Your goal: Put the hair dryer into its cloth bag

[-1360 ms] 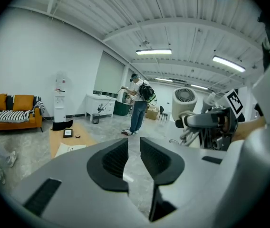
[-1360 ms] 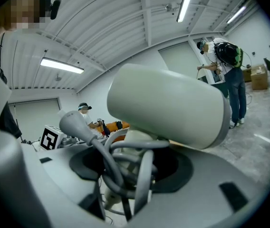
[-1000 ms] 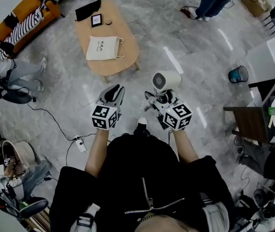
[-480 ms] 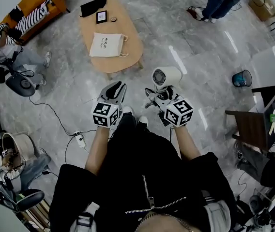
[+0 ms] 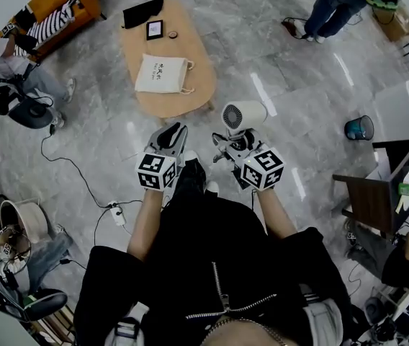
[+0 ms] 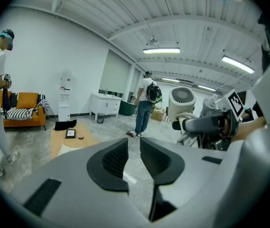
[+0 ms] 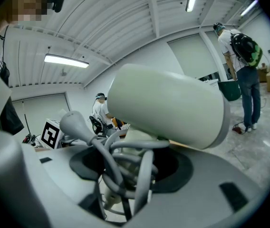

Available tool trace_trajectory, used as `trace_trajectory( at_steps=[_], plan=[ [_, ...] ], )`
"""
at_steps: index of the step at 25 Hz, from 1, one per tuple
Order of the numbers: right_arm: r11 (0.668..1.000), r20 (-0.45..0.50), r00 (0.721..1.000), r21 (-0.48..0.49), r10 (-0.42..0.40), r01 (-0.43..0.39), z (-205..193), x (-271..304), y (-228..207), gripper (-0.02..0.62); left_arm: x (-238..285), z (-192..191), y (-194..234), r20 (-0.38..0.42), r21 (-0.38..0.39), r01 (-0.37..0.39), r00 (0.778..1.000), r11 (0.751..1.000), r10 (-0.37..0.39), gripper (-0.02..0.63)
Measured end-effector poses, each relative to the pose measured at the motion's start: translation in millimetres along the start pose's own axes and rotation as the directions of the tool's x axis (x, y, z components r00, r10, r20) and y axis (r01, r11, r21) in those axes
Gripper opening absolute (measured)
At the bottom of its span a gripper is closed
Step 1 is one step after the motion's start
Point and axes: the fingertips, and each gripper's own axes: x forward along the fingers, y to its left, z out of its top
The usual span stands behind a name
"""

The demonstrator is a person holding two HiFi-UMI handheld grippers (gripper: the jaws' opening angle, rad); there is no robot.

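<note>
In the head view my right gripper [image 5: 235, 144] is shut on the white hair dryer [image 5: 240, 116], whose barrel stands above the jaws with its grille facing up. From the right gripper view the barrel [image 7: 168, 106] fills the middle, and the looped grey cord [image 7: 120, 160] is bunched with the handle between the jaws. My left gripper [image 5: 170, 132] is beside it, narrowly open with nothing between its pads [image 6: 113, 158]. The white cloth bag [image 5: 163, 74] lies flat on the oval wooden table [image 5: 199, 85] ahead of both grippers, apart from them.
A black item [image 5: 143, 11] and a small frame [image 5: 155, 29] lie at the table's far end. An orange sofa [image 5: 53, 9] is at upper left and a standing person [image 5: 334, 2] at upper right. A teal bin [image 5: 358, 128], a dark desk [image 5: 377, 186] and a floor cable with power strip [image 5: 118, 213] are nearby.
The person has stepped, a shoe now showing under the left gripper, and the room has shifted in view. Both grippers travelled along with the hair dryer still gripped.
</note>
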Motion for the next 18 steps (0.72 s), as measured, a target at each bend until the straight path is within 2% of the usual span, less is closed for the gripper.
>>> trace_trajectory(
  at_steps=[18],
  plan=[
    [1.0,-0.027,1.0,-0.009,-0.002,0.002,47,116,-27,0.27,50,44,110,0.017,-0.001,0.0,1.0,1.0,0.0,0.085]
  ],
)
